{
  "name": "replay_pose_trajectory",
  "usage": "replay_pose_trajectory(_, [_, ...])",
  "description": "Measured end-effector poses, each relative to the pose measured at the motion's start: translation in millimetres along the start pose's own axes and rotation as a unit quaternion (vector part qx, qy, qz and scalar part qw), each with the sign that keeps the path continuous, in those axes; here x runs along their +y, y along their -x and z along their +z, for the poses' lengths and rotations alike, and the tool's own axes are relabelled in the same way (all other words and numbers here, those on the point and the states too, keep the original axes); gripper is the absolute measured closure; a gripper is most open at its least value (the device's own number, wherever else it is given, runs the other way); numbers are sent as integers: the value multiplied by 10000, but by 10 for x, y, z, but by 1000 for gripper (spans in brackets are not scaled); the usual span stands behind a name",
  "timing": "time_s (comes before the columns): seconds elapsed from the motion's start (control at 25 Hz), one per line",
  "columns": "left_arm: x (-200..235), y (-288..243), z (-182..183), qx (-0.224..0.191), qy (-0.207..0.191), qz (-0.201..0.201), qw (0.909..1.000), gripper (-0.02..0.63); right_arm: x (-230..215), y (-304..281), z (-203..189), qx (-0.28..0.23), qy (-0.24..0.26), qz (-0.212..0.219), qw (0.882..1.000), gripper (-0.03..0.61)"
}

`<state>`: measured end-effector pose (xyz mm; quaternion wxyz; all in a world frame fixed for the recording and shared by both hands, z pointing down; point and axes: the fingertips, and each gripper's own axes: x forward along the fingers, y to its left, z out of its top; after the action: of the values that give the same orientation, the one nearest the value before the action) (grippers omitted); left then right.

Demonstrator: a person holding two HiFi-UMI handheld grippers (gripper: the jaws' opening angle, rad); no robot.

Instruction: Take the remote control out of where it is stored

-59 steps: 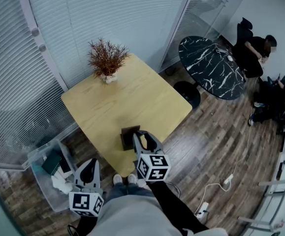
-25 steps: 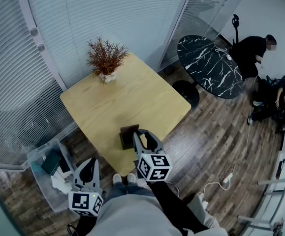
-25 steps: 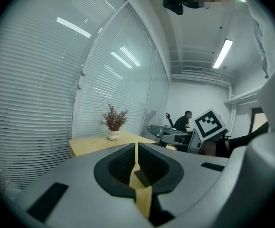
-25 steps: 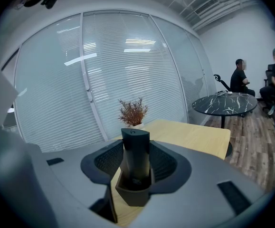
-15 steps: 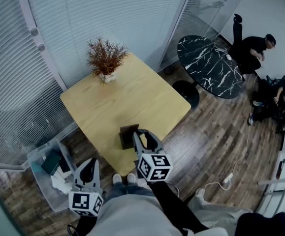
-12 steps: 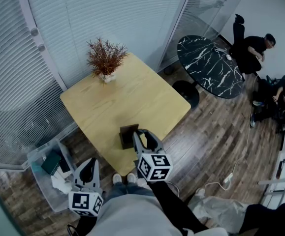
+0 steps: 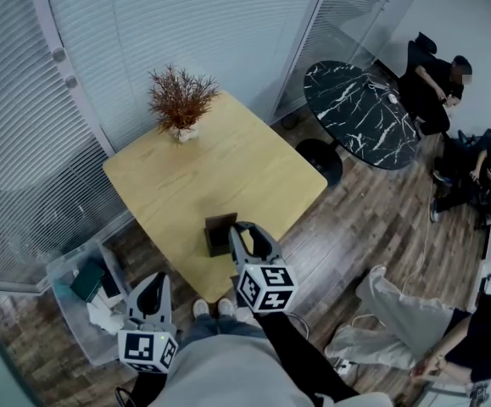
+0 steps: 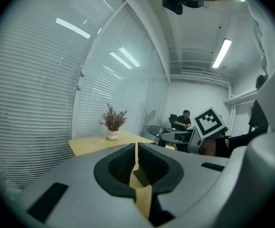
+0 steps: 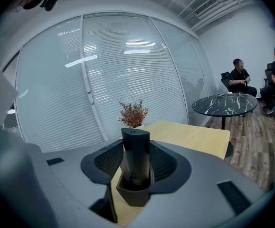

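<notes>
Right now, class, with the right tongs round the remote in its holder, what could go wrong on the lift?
1. The holder seems to sit loose on the table; it may rise with the remote control and drop.
2. It stands near the table's front edge, so a tilted pull could tip it off.
3. The left tongs hang shut off to the side, bracing nothing.

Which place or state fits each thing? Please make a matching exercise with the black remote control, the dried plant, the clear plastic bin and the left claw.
1. black remote control
2. dried reddish plant in a white pot
3. clear plastic bin
4. left claw

A. on the floor beside the light wooden table
B. jaws together, empty
C. far corner of that table
D. upright in a dark holder, between the right claw jaws

Pairs: 1-D, 2-C, 3-A, 4-B
</notes>
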<state>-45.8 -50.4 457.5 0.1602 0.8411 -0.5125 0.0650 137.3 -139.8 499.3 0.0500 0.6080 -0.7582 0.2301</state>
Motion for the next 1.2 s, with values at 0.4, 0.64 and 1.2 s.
replay_pose_trajectory(0.4, [-16,21,0,-26,3,12,10000,591,-6,37,31,-66,-21,12,10000,407])
replay_pose_trajectory(0.64, [-39,42,-17,-32,-13,17,10000,591,-14,66,23,-92,-30,20,10000,407])
replay_pose_trajectory(1.2, [-43,73,1,-52,-38,-3,10000,591,31,103,95,-185,-33,71,9998,407])
